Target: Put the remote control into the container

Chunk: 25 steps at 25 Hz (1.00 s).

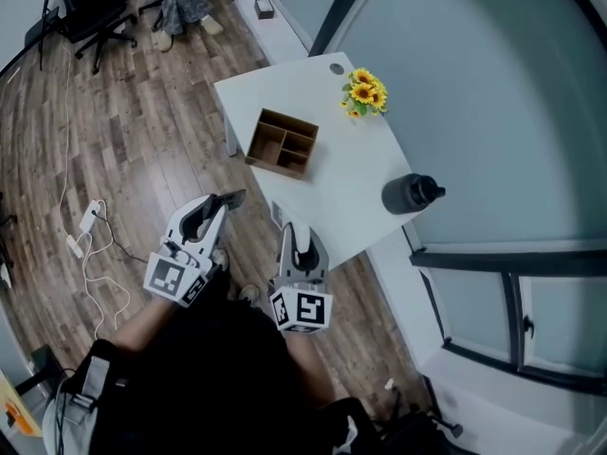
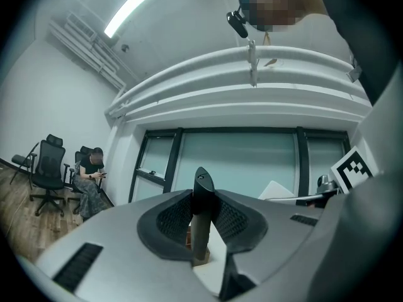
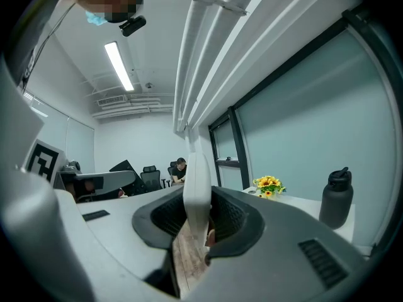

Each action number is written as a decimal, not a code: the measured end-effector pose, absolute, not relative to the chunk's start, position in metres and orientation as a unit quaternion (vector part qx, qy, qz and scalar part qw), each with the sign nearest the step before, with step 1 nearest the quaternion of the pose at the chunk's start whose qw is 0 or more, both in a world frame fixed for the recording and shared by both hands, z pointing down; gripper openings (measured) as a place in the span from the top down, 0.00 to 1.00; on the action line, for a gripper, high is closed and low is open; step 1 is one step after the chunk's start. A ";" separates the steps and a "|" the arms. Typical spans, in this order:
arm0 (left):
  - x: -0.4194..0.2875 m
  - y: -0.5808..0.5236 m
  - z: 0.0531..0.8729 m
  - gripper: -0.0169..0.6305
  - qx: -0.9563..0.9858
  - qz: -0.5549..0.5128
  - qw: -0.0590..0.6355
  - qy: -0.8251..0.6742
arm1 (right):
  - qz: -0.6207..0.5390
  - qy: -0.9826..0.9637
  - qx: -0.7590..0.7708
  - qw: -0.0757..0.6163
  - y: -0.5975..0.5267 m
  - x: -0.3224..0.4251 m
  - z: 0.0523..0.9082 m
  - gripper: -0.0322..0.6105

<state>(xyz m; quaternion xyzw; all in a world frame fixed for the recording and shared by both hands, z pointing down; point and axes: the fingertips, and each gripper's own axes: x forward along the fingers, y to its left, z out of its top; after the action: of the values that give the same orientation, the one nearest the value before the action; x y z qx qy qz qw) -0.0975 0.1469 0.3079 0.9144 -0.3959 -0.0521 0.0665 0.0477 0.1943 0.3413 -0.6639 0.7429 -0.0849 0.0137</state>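
No legible text or numbers; only square coded markers on left claw (image 1: pixel 220 209), right claw (image 1: pixel 292 240).

My left gripper (image 1: pixel 226 205) and right gripper (image 1: pixel 290 238) are pale grey with black mesh fingers (image 2: pixel 170 216) and black-and-white marker cubes (image 1: pixel 175 278); I wear black.

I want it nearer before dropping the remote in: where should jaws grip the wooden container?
Likely the wooden container's near outer wall, taken from above: its open top leaves that thin upright board free for the jaws to straddle, one inside and one outside.
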 end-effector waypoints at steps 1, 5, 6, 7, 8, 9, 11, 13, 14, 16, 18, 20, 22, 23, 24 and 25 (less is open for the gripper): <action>-0.099 0.143 0.308 0.84 0.915 -0.052 0.067 -0.394 | -0.085 0.742 -0.665 0.013 0.191 0.047 0.342 0.81; -0.103 0.125 0.308 0.84 0.919 -0.053 0.073 -0.385 | -0.087 0.734 -0.674 0.013 0.175 0.043 0.341 0.81; -0.104 0.121 0.309 0.84 0.920 -0.052 0.074 -0.383 | -0.087 0.731 -0.677 0.012 0.172 0.042 0.342 0.81; -0.106 0.117 0.310 0.84 0.921 -0.051 0.074 -0.380 | -0.087 0.729 -0.679 0.011 0.169 0.041 0.343 0.81; -0.108 0.113 0.310 0.84 0.922 -0.050 0.074 -0.378 | -0.088 0.727 -0.681 0.010 0.166 0.040 0.344 0.81; -0.109 0.110 0.311 0.84 0.923 -0.050 0.075 -0.375 | -0.088 0.724 -0.684 0.010 0.164 0.039 0.345 0.81; -0.111 0.104 0.312 0.84 0.925 -0.050 0.076 -0.368 | -0.089 0.718 -0.690 0.009 0.160 0.037 0.347 0.81; -0.113 0.100 0.312 0.84 0.928 -0.052 0.078 -0.360 | -0.088 0.712 -0.696 0.009 0.158 0.035 0.346 0.81; -0.114 0.097 0.312 0.84 0.929 -0.054 0.079 -0.357 | -0.087 0.710 -0.699 0.009 0.157 0.034 0.346 0.81; -0.115 0.092 0.314 0.84 0.931 -0.054 0.080 -0.351 | -0.086 0.705 -0.704 0.008 0.155 0.031 0.346 0.81; -0.114 0.086 0.316 0.84 0.933 -0.053 0.082 -0.347 | -0.088 0.702 -0.707 0.008 0.152 0.031 0.346 0.81; -0.114 0.084 0.316 0.84 0.934 -0.054 0.084 -0.343 | -0.088 0.698 -0.711 0.007 0.151 0.030 0.346 0.81; -0.114 0.083 0.315 0.84 0.936 -0.056 0.086 -0.338 | -0.086 0.695 -0.714 0.008 0.150 0.030 0.343 0.81; -0.114 0.082 0.314 0.84 0.936 -0.057 0.087 -0.336 | -0.085 0.694 -0.715 0.009 0.149 0.030 0.342 0.81; -0.113 0.081 0.314 0.84 0.937 -0.057 0.087 -0.334 | -0.084 0.693 -0.716 0.010 0.147 0.031 0.341 0.81; -0.112 0.079 0.315 0.84 0.937 -0.057 0.087 -0.334 | -0.084 0.693 -0.716 0.011 0.144 0.032 0.341 0.81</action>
<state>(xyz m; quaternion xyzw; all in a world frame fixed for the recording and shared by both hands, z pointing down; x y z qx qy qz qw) -0.1115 0.0786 0.3149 0.9369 -0.3338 -0.0569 0.0870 0.0319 0.1443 0.3414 -0.7160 0.6930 -0.0835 0.0106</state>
